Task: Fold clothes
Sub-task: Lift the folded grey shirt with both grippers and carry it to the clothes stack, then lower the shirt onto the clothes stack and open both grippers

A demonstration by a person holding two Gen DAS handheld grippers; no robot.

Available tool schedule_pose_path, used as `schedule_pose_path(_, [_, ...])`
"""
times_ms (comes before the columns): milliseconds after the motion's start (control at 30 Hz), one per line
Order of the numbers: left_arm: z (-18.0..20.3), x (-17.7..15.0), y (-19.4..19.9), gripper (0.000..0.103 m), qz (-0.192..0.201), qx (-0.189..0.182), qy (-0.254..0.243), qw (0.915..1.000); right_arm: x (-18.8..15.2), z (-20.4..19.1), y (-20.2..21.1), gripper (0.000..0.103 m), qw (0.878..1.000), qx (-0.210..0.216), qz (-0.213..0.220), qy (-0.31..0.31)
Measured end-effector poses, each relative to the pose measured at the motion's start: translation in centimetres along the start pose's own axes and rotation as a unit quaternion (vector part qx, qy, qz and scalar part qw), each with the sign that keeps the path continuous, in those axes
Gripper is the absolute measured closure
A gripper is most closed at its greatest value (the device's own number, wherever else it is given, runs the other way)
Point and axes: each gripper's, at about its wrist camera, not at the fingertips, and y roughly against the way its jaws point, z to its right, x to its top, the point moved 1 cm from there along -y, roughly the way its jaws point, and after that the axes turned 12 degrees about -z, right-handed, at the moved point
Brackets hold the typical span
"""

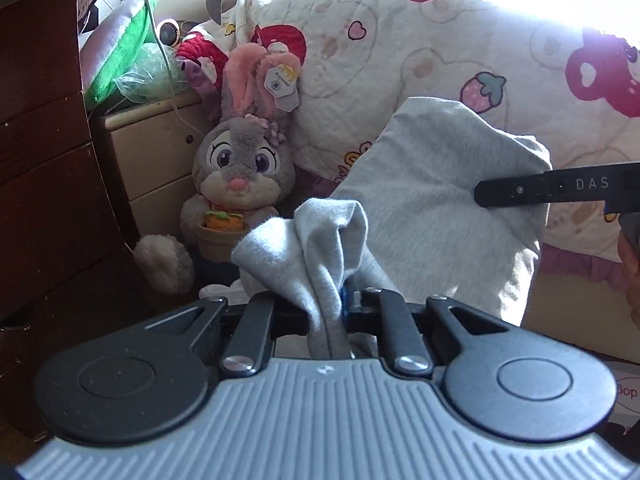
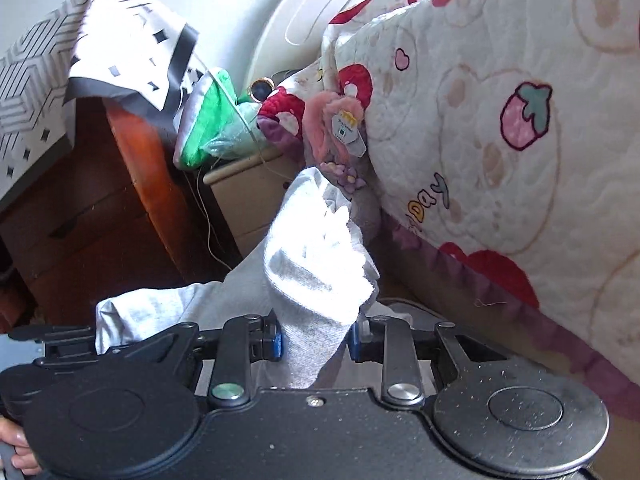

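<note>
A light grey garment (image 1: 436, 200) hangs in the air between my two grippers. My left gripper (image 1: 332, 308) is shut on a bunched edge of it, and folds of cloth stand up above the jaws. At the right of the left wrist view, a black finger (image 1: 520, 190) of my right gripper lies across the spread cloth. In the right wrist view, my right gripper (image 2: 316, 340) is shut on another bunched part of the grey garment (image 2: 320, 272), with blue pads pressing on either side. The fabric trails off to the lower left.
A plush rabbit (image 1: 240, 172) sits against a strawberry-print quilt (image 1: 400, 48) draped over the bed. A cream bedside cabinet (image 1: 160, 152) and dark wooden furniture (image 1: 40, 168) stand on the left. A patterned cloth (image 2: 120, 40) covers the wooden dresser (image 2: 100, 220). A person's hand (image 2: 16, 452) shows at the corner.
</note>
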Motion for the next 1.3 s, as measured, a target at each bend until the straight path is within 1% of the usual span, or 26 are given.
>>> schedule_pose_path(67, [-1.0, 0.1, -1.5, 0.09, -0.017, -0.009, 0.023, 0.9996, 0.0, 0.7, -1.8, 0.067, 1.0, -0.007, -0.012, -0.014])
schedule_pose_path(167, [-3.4, -0.7, -4.8, 0.09, -0.045, -0.024, 0.077, 0.9957, -1.3, 2.0, -6.1, 0.044, 0.993, -0.088, -0.078, -0.029])
schedule_pose_path(200, [-4.0, -1.0, -5.6, 0.09, -0.052, -0.026, 0.085, 0.9947, -1.9, 2.4, -7.0, 0.045, 0.99, -0.102, -0.087, -0.032])
schedule_pose_path(267, [-4.2, -1.1, -5.8, 0.09, -0.043, -0.022, 0.073, 0.9961, -2.8, 2.9, -7.0, 0.049, 0.994, -0.085, -0.056, -0.047])
schedule_pose_path(300, [-4.2, -1.0, -5.8, 0.09, -0.036, -0.018, 0.066, 0.997, -2.7, 3.0, -6.5, 0.064, 0.995, -0.073, -0.037, -0.052])
schedule_pose_path(367, [-3.9, -0.5, -4.7, 0.09, -0.007, -0.03, 0.055, 0.998, -2.1, 2.9, -5.5, 0.076, 0.997, -0.06, -0.011, -0.051])
schedule_pose_path(467, [-3.8, 0.3, -3.6, 0.091, 0.025, -0.047, 0.062, 0.9966, -0.9, 1.4, -4.1, 0.079, 0.996, -0.076, 0.034, -0.011])
schedule_pose_path(533, [-4.2, 0.1, -3.6, 0.09, 0.032, -0.043, 0.083, 0.9951, -0.3, 1.2, -3.6, 0.079, 0.995, -0.075, 0.063, -0.011])
schedule_pose_path(567, [-4.6, -0.2, -4.0, 0.085, 0.024, -0.034, 0.1, 0.9941, -0.2, 1.5, -4.1, 0.079, 0.996, -0.076, 0.053, -0.016])
schedule_pose_path(600, [-5.1, -0.6, -4.9, 0.082, -0.007, -0.019, 0.123, 0.9923, -0.1, 1.9, -4.8, 0.071, 0.996, -0.079, 0.038, -0.022])
schedule_pose_path(633, [-5.6, -0.9, -5.9, 0.078, -0.046, -0.002, 0.146, 0.9882, -0.4, 2.3, -5.9, 0.064, 0.995, -0.095, 0.002, -0.027])
schedule_pose_path(667, [-6.2, -1.3, -7.0, 0.076, -0.084, 0.015, 0.169, 0.9818, -0.7, 2.8, -7.0, 0.047, 0.992, -0.116, -0.039, -0.031])
schedule_pose_path(700, [-6.7, -1.6, -6.9, 0.073, -0.092, 0.021, 0.186, 0.9781, -1.3, 3.0, -7.3, 0.026, 0.989, -0.133, -0.05, -0.028])
schedule_pose_path(733, [-7.3, -2.0, -6.4, 0.066, -0.087, 0.021, 0.199, 0.9759, -2.1, 3.2, -7.3, 0.022, 0.987, -0.149, -0.052, -0.024])
schedule_pose_path(767, [-7.8, -2.3, -5.9, 0.066, -0.082, 0.021, 0.212, 0.9736, -2.7, 3.5, -6.6, 0.02, 0.987, -0.151, -0.037, -0.03])
schedule_pose_path(833, [-8.0, -2.2, -3.7, 0.068, -0.038, 0.068, 0.205, 0.9757, -3.8, 3.9, -4.8, 0.02, 0.988, -0.145, 0.002, -0.048])
schedule_pose_path(867, [-7.9, -2.0, -2.5, 0.069, -0.009, 0.091, 0.194, 0.9768, -4.2, 3.8, -4.0, 0.023, 0.989, -0.136, 0.02, -0.044])
schedule_pose_path(900, [-7.8, -1.7, -1.6, 0.069, 0.015, 0.097, 0.177, 0.9792, -4.6, 3.6, -3.2, 0.029, 0.991, -0.126, 0.038, -0.037])
schedule_pose_path(967, [-7.1, -1.0, -0.9, 0.071, 0.032, 0.06, 0.135, 0.9885, -4.9, 2.8, -1.9, 0.039, 0.993, -0.098, 0.066, -0.017])
schedule_pose_path(1000, [-6.8, -0.7, -1.0, 0.078, 0.03, 0.033, 0.118, 0.9919, -4.9, 2.0, -1.9, 0.047, 0.994, -0.087, 0.072, 0.007])
schedule_pose_path(1033, [-6.4, -0.5, -1.5, 0.082, 0.019, 0.009, 0.108, 0.994, -5.0, 1.0, -2.0, 0.049, 0.993, -0.078, 0.076, 0.033])
schedule_pose_path(1067, [-5.9, -0.3, -2.2, 0.089, 0.004, -0.015, 0.1, 0.9949, -4.9, 0.3, -2.7, 0.05, 0.994, -0.072, 0.064, 0.053])
schedule_pose_path(1133, [-5.4, -0.5, -4.2, 0.094, -0.036, -0.016, 0.114, 0.9927, -4.6, -1.0, -4.4, 0.051, 0.994, -0.061, 0.03, 0.089])
schedule_pose_path(1200, [-5.3, -0.8, -6.2, 0.094, -0.07, -0.004, 0.131, 0.989, -4.9, -1.5, -6.6, 0.053, 0.989, -0.102, -0.005, 0.107])
schedule_pose_path(1233, [-5.4, -1.2, -7.2, 0.097, -0.084, -0.003, 0.134, 0.9874, -5.1, -1.5, -7.2, 0.053, 0.987, -0.114, -0.008, 0.11])
schedule_pose_path(1300, [-5.8, -1.8, -7.9, 0.1, -0.09, 0.006, 0.135, 0.9867, -5.5, -1.4, -8.2, 0.053, 0.985, -0.132, -0.005, 0.112])
